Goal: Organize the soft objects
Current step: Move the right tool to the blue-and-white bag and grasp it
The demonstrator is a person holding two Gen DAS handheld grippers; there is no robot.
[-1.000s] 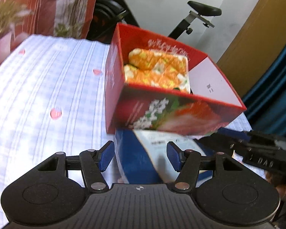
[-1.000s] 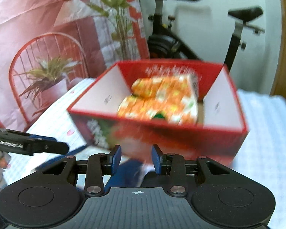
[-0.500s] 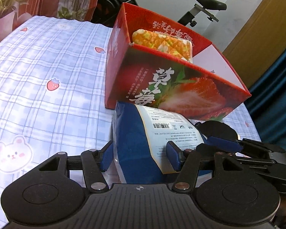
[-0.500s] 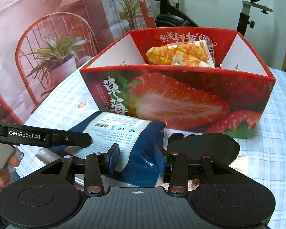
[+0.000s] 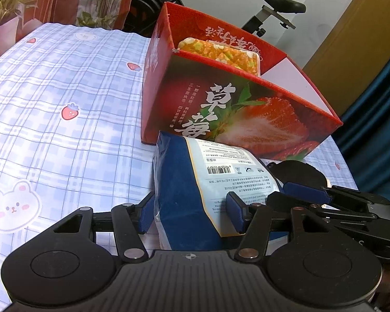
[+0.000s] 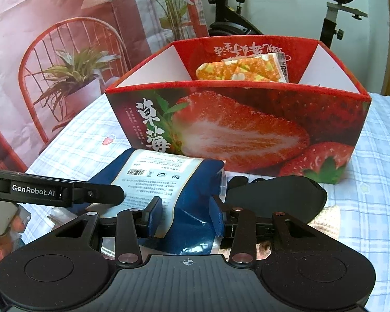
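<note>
1. Both grippers are sitting lower than a second ago, and the blue pack (image 5: 192, 197) is now lying on the table (image 5: 65, 135) instead of hanging in front of the box; the right gripper's jaws have just been opening a little, with the pack between them.
2. Just ahead of both grippers, the pack is resting with its far end touching the front wall of the red strawberry box (image 5: 247, 114).
3. The left gripper (image 5: 191, 214) is standing about half open, straddling the pack's near end; whether its pads are pressing I cannot tell.
4. The right gripper (image 6: 186, 217) is standing narrower, its pads seeming to pinch the pack's blue corner.
5. Beyond the pack, an orange packet (image 6: 244, 70) is already lying inside the box.
6. Beside the right gripper, a black pouch (image 6: 275, 200) is sitting near the box.
7. Judging ahead: the pack is looking soft and slippery, so an uneven lift may be letting it sag, slide out, or catch the box wall and push it away.
</note>
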